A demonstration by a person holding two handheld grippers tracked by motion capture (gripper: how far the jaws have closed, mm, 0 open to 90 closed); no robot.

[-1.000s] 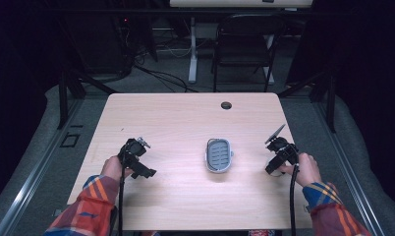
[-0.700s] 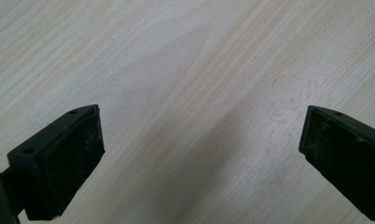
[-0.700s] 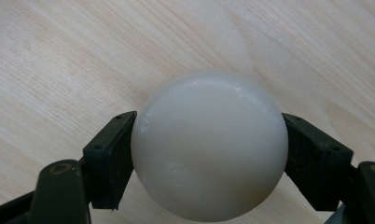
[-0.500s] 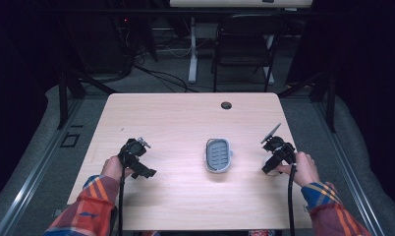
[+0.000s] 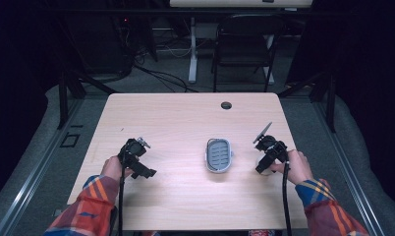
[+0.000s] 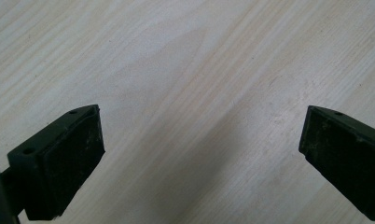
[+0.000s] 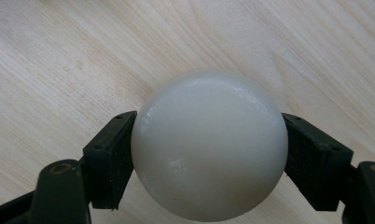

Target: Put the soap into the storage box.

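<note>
With the right tongs (image 7: pixel 209 154) clenched on the white ball (image 7: pixel 209 144), the grey tray (image 5: pixel 219 155) lies at nine o'clock; left tongs (image 6: pixel 202 154) gape empty.

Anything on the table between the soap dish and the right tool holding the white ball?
Nothing: the high view shows bare wood between the soap dish and the right tool, shut on the white ball.

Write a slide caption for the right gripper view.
Right gripper clamps a smooth white rounded soap bar above the pale wooden table.

Grey soap dish (image 5: pixel 218 155) on wooden table (image 5: pixel 176 118).
</note>
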